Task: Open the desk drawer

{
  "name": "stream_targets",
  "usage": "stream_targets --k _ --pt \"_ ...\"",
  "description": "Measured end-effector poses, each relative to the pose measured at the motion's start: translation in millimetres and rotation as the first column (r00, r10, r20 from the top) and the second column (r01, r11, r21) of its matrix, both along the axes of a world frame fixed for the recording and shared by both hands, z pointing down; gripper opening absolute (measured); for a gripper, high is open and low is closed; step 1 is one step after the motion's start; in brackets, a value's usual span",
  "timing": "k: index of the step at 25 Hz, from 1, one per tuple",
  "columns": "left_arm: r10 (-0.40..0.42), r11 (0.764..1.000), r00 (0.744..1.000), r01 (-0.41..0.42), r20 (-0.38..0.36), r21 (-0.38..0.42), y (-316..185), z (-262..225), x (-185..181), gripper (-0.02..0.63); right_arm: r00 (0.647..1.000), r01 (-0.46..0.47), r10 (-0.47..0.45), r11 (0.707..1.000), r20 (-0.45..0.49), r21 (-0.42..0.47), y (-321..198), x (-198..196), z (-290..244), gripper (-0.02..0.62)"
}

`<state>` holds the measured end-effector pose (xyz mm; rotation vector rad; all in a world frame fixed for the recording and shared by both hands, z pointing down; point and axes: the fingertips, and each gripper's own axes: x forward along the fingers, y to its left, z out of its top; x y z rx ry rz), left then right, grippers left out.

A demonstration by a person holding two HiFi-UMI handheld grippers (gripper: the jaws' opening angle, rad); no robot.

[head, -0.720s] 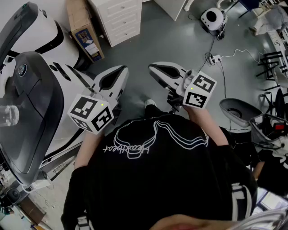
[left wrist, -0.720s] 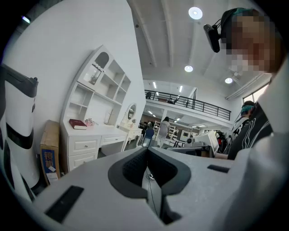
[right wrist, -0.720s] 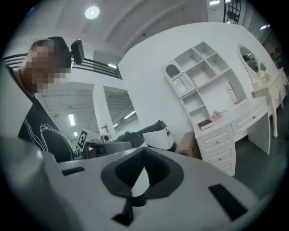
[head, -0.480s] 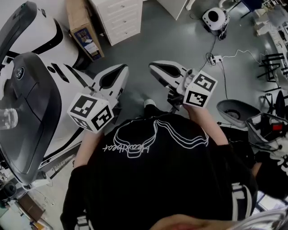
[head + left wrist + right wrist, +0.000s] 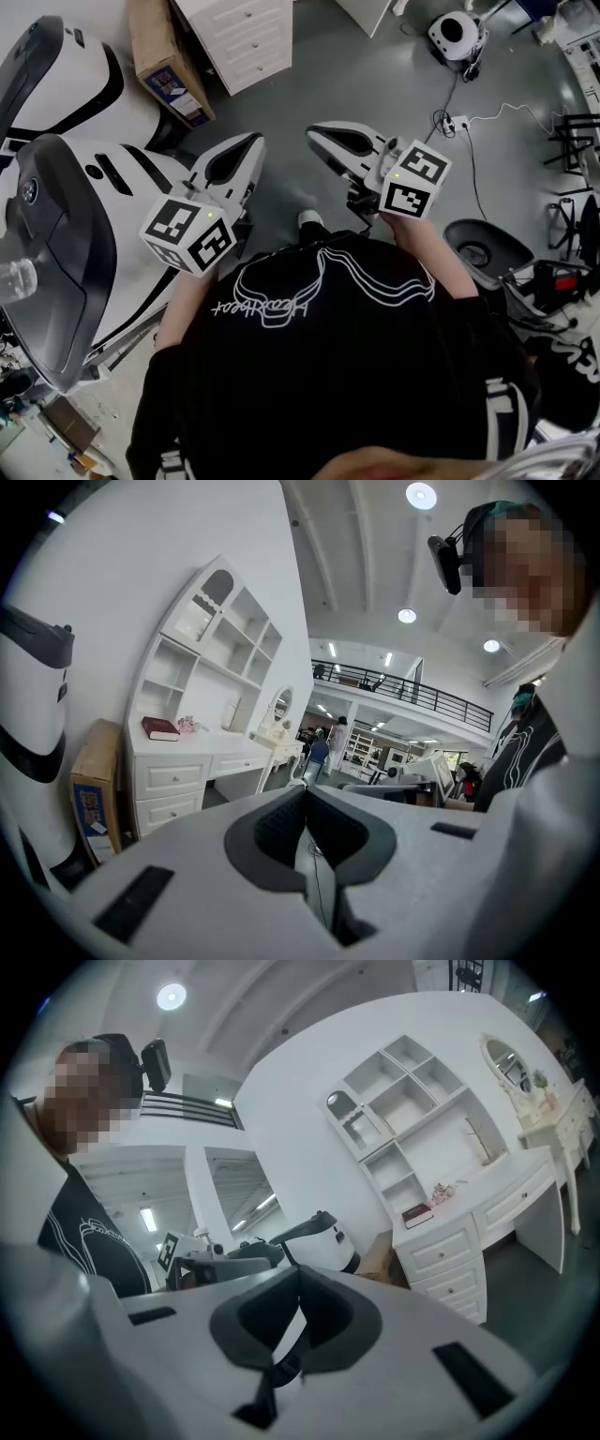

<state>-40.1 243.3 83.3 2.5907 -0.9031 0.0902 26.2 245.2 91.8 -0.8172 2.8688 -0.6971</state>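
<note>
Holding two claws out in front of the chest, a person in a black shirt stands on the grey floor, well short of the white desk.

Left claw: jaws together at the tips, nothing between them, only a thin sliver of floor showing lower down between the pads. Right claw: same, jaws closed and empty. Each carries its marker cube at the back, close to the person's body.

The desk drawers sit in the desk's left pedestal, stacked one above the other, small round knobs, fronts flush, all closed. Neither claw touches them.

- Head view: the desk is at the top edge, beyond the left claw's tips and well apart from them, bare floor between. The right claw is further from the desk than the left one.
- Left claw's view: the desk is off to the left of the closed tips and far behind them.
- Right claw's view: the desk is off to the right of the tips, also far.

On the desk top, a dark red book lies flat above the drawers. White shelves rise from the desk against the wall, and an oval mirror stands at the desk's far end. A cardboard box leans just beside the desk, on the drawer side. Next to the box, further from the desk, is a big white and black machine shell. A white cable trails on the floor, well apart from the desk.
</note>
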Motion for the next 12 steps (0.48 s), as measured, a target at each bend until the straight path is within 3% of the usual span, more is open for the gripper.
stream_targets --k 12 --pt "-0.017 0.999 1.000 0.018 0.027 -0.043 -85.4 13.0 60.6 0.005 0.999 0.023 -0.022 0.999 0.024 -0.026 -82.8 56.4 10.6 0.006"
